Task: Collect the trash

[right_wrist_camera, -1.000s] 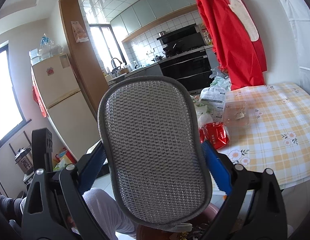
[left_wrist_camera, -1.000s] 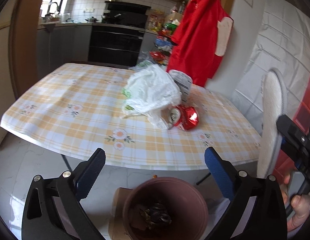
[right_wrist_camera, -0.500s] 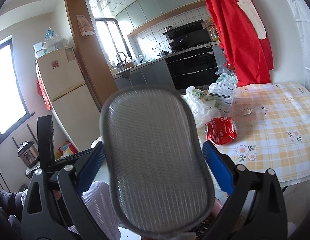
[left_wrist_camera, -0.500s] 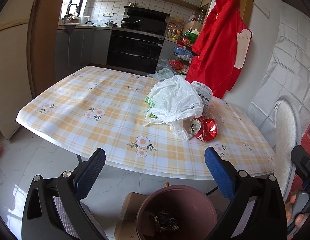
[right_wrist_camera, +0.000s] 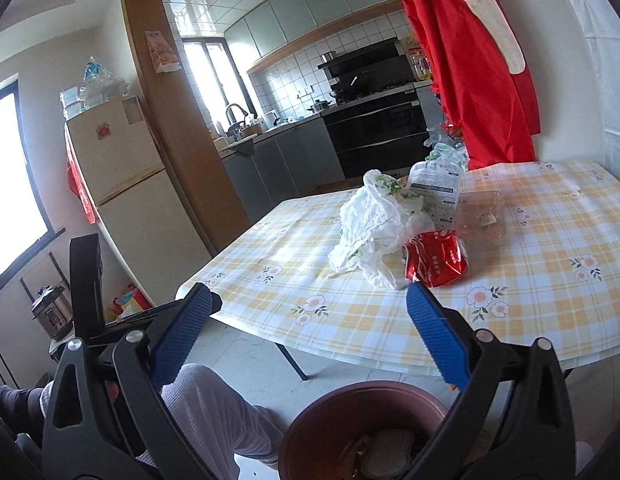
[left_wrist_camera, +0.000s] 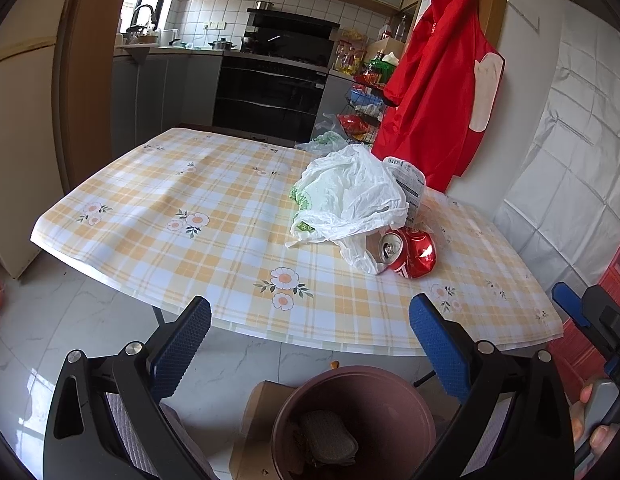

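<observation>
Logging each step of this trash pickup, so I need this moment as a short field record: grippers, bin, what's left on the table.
left gripper: open, empty
right gripper: open, empty
trash bin: on the floor by the table's near edge; scrub pad inside
table: white plastic bag, crushed red can, printed packet, clear plastic tray

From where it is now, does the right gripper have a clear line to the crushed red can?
Probably yes. The right gripper is open and empty over the bin, and the crushed red can lies near the table's front edge, with only the white plastic bag touching its left side.
</observation>
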The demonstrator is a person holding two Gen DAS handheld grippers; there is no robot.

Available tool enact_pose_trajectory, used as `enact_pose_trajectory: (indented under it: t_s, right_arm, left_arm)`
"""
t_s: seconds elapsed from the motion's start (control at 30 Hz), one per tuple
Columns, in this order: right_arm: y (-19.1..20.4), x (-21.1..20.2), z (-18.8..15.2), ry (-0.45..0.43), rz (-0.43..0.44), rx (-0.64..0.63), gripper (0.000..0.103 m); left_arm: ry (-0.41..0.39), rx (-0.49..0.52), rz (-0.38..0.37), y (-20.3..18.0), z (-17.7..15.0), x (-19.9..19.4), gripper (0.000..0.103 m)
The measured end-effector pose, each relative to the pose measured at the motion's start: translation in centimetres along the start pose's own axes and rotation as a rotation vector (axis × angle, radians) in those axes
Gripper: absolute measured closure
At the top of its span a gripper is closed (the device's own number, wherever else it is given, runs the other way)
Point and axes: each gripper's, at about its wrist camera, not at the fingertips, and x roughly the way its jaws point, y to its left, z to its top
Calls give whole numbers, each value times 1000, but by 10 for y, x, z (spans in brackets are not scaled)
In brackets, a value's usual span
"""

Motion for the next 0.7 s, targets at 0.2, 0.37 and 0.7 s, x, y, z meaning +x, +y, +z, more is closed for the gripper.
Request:
enact_pose_trajectory:
  t_s: [0.2, 0.37, 0.7]
  right_arm:
    - [-11, 7, -3, 16, -26, 20, 6]
    - [-28, 13, -4, 27, -90, 31, 6]
    - [-79, 22, -3, 29, -161, 108, 6]
  left_arm:
    - [24, 5, 6, -1, -2, 9, 6]
    - [44, 24, 12, -3, -3, 19, 6]
    - [56, 53, -6, -21, 20, 53, 6]
